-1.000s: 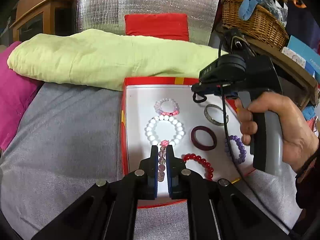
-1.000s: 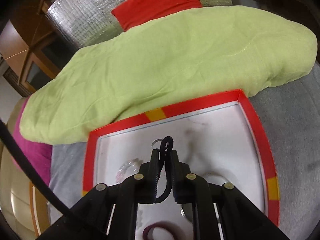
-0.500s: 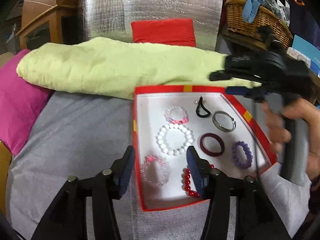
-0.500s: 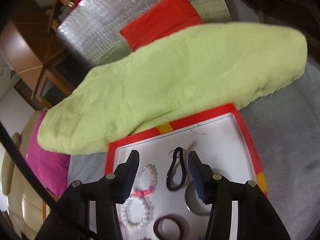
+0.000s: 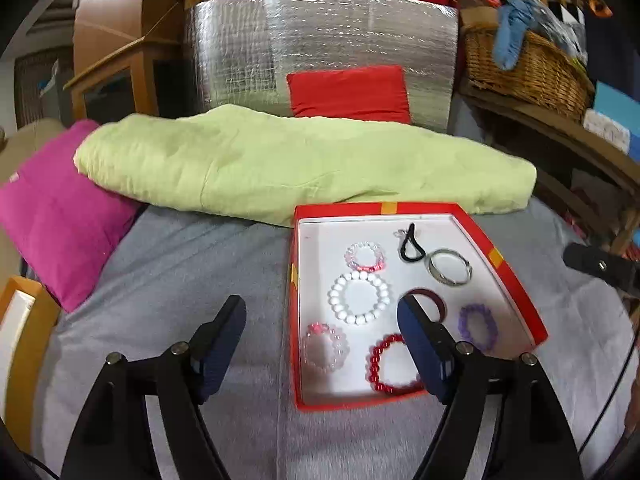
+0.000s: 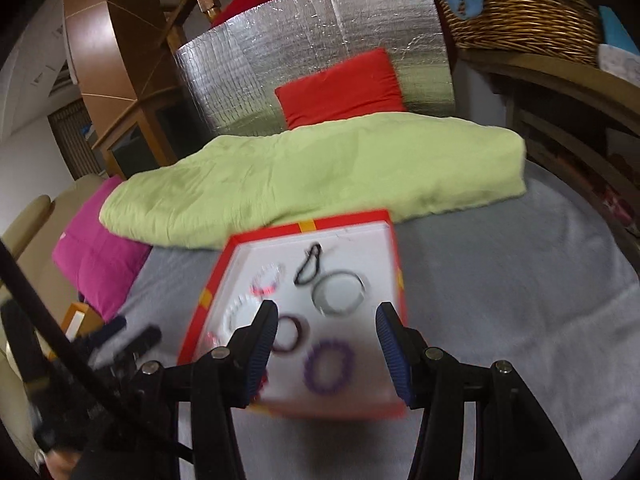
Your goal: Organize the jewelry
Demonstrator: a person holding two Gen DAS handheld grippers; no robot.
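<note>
A red box lid with a white inside (image 5: 504,268) (image 6: 396,280) lies on the grey bed cover. In it lie several bracelets: a pale pink one (image 5: 325,346), a red bead one (image 5: 390,364), a white bead one (image 5: 359,298), a pink-and-clear one (image 5: 365,255), a dark maroon bangle (image 5: 432,300), a purple one (image 5: 477,326) (image 6: 329,367), a silver bangle (image 5: 450,266) (image 6: 339,293) and a black hair tie (image 5: 410,243) (image 6: 309,267). My left gripper (image 5: 320,328) is open and empty above the lid's near left side. My right gripper (image 6: 326,330) is open and empty over the lid.
A light green folded blanket (image 5: 280,168) lies behind the lid. A magenta pillow (image 5: 60,216) is at the left. A silver padded panel with a red cushion (image 5: 348,94) stands behind. A wicker basket (image 5: 524,64) sits on a wooden shelf at the right.
My left gripper let go of the pale pink bracelet and my right gripper let go of the black hair tie. Both opened and pulled back and up from the lid.
</note>
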